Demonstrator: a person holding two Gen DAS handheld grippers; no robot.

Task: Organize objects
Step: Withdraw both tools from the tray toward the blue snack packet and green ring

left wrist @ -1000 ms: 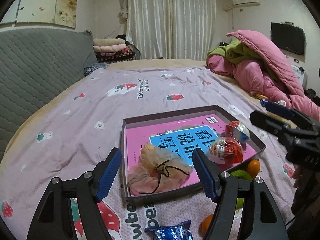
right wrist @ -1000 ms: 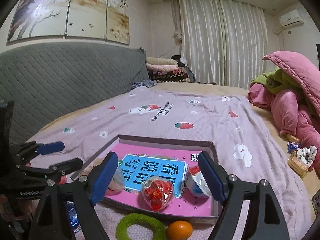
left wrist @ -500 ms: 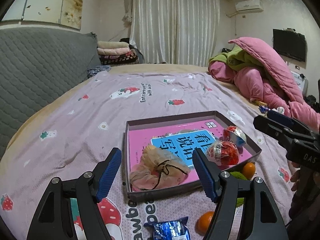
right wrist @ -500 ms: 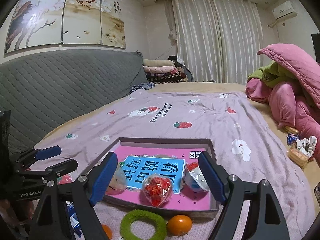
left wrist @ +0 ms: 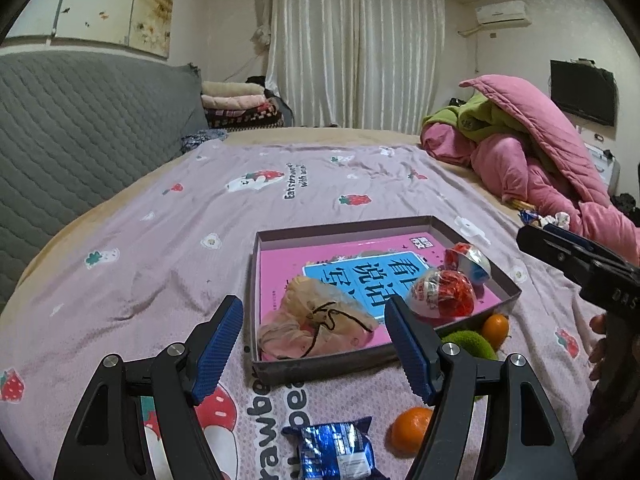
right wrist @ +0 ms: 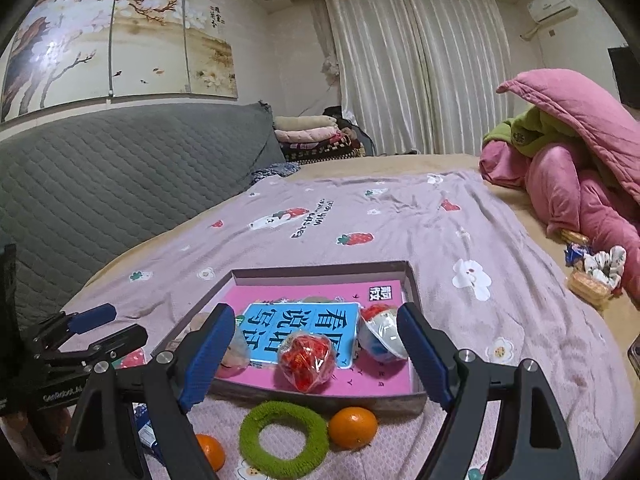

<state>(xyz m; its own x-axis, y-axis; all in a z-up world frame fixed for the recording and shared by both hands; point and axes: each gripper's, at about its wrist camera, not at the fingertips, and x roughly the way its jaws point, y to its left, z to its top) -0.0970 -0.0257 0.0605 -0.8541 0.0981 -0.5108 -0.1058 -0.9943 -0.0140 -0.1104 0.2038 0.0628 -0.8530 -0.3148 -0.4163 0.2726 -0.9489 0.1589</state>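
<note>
Two grippers, left gripper point(left wrist: 314, 338) and right gripper point(right wrist: 316, 350), hang spread and empty; loose mandarin point(right wrist: 353, 427) lies at 6 o'clock of the box point(right wrist: 320, 270); straddle it squarely, close gently.

The pink book point(left wrist: 360, 264) in the box carries big Chinese characters on a blue panel point(right wrist: 300, 332), reading 看 and 说话 with 写 beside them; a small black-and-white mark sits at one corner point(right wrist: 383, 293), too small to read. The bedsheet point(left wrist: 200, 240) bears the words "Eat strawberry" and "with" by a strawberry print point(left wrist: 296, 184), and large letters close by read "rawber" point(left wrist: 260, 412). The left tongs' body point(right wrist: 60, 394) shows "GenRobot.AI". The right tongs' body point(left wrist: 622, 298) shows "DAS".
</note>
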